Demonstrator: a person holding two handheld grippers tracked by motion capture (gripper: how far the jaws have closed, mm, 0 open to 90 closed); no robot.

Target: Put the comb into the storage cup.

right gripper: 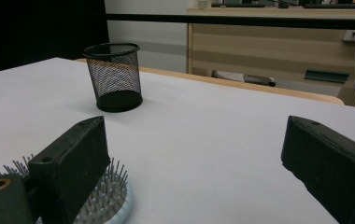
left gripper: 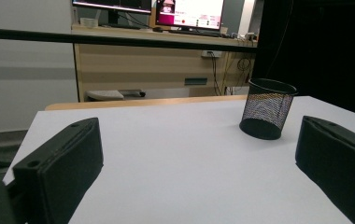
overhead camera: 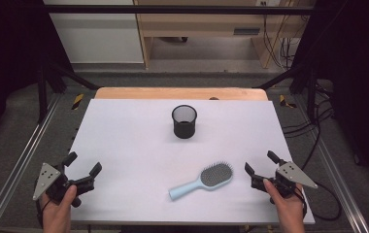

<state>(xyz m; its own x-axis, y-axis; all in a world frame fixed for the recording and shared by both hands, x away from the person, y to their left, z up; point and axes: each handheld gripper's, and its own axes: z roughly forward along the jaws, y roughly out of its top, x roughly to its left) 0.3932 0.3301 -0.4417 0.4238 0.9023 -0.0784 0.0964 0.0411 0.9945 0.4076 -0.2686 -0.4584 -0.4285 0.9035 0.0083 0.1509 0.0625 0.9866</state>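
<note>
Hairbrush [overhead camera: 203,181]: light blue, lies flat on the white table [overhead camera: 124,145] near the front edge, right of centre; bristles face up, handle points near-left, head far-right.
Right gripper [overhead camera: 261,168]: held just right of the brush head, apart from it; jaws stand wide with nothing between them. In the right gripper view the brush head [right gripper: 102,205] lies beside and partly behind one jaw; whether they touch there is hard to judge.
Mesh cup [overhead camera: 184,121]: black, upright, on the far half of the table at centre, well apart from the brush.
Left gripper [overhead camera: 82,169]: at the near-left corner of the table, well apart from the brush; jaws wide, holding nothing.
Hands: one grasps each gripper from the near edge.
</note>
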